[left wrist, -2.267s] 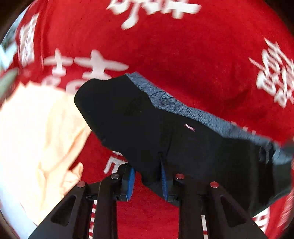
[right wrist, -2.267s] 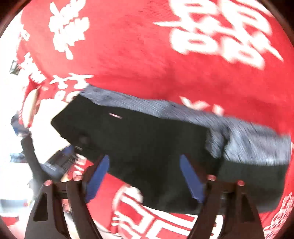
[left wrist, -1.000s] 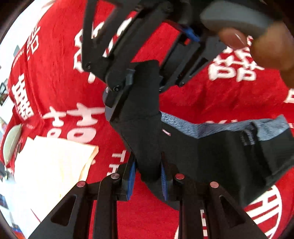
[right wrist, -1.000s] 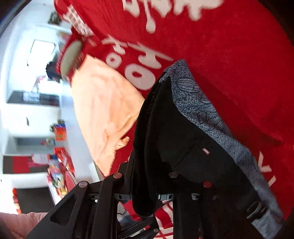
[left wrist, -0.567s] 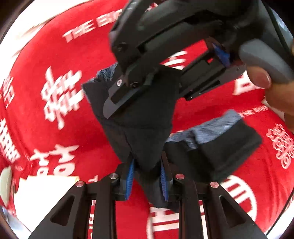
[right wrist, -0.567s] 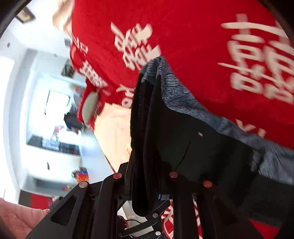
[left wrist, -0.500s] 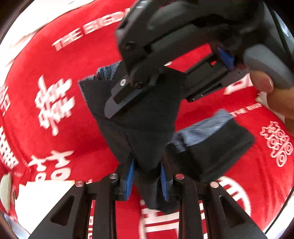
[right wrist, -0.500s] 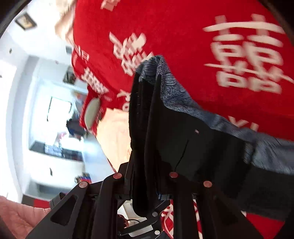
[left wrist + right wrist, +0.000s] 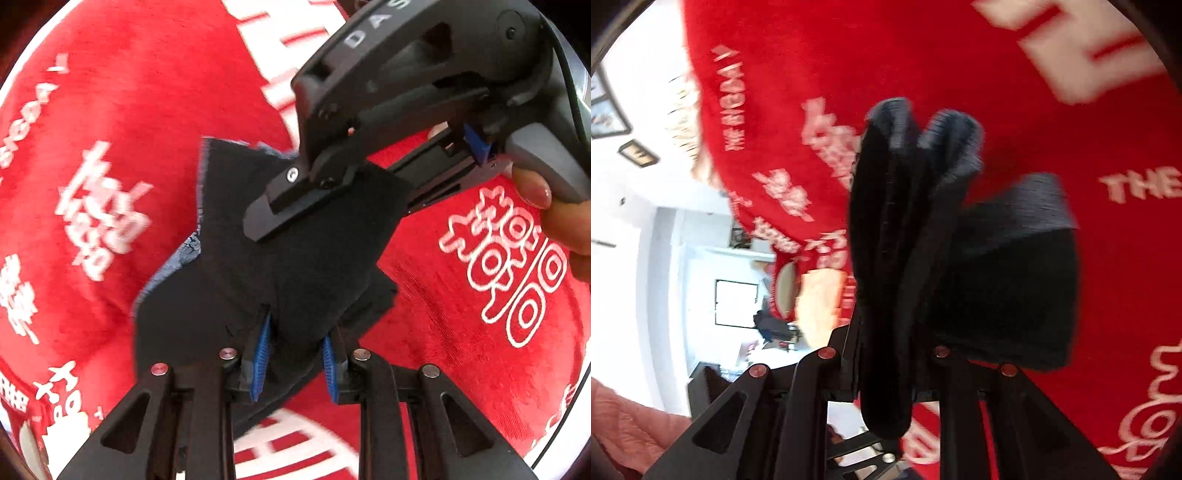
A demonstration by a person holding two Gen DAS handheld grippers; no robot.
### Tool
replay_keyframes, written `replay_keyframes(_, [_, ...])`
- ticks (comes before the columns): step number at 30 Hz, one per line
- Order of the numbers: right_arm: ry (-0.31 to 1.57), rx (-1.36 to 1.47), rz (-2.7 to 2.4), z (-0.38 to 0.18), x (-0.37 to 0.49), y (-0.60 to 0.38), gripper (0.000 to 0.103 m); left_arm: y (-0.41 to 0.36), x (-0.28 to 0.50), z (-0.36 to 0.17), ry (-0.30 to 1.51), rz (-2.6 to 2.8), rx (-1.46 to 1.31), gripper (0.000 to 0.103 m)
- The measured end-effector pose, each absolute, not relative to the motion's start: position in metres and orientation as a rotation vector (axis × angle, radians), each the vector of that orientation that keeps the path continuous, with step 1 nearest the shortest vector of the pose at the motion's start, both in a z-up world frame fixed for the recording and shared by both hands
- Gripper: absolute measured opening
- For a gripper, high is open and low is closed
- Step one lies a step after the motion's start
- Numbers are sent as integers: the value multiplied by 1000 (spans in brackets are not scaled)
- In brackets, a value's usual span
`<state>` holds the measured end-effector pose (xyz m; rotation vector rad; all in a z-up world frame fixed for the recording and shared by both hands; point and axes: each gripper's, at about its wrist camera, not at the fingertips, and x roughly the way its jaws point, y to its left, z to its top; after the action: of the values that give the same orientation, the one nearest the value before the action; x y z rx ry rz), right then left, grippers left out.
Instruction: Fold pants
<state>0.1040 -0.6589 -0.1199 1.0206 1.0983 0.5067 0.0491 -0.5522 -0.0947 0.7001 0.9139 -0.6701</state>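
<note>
The black pants (image 9: 236, 266) with a grey-blue patterned waistband (image 9: 1027, 206) hang bunched in the air above the red cloth (image 9: 129, 74). My left gripper (image 9: 293, 354) is shut on a black fold of them between its blue pads. My right gripper (image 9: 886, 354) is shut on another thick fold of the pants (image 9: 886, 258). It also shows in the left wrist view (image 9: 306, 192), just above and beyond my left gripper, with the person's hand on its handle. The two gripped corners are close together.
The red cloth with white characters covers the whole surface (image 9: 960, 55). An orange garment (image 9: 820, 299) lies at its far edge in the right wrist view. A room with white walls shows beyond (image 9: 646, 221).
Both grippers have lifted the pants off the cloth and brought their corners together. The pants now hang folded over instead of lying spread. The view has swung across the cloth.
</note>
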Motion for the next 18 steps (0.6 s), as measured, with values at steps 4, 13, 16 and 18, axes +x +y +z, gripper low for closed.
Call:
replay_keyframes(4, [1151, 1056, 481, -165, 101, -676, 21, -562, 43, -122, 945, -658, 755, 26])
replay_keyframes(13, [1186, 1077, 455, -181, 97, -671, 39, -534, 36, -105, 1018, -664, 710, 51])
replay_keyframes(16, [1233, 1047, 408, -168, 95, -674, 55, -513, 40, -84, 1035, -643, 667, 51])
replay_keyframes(18, [1279, 941, 312, -151, 92, -676, 64, -495, 55, -74, 1094, -594, 588, 51])
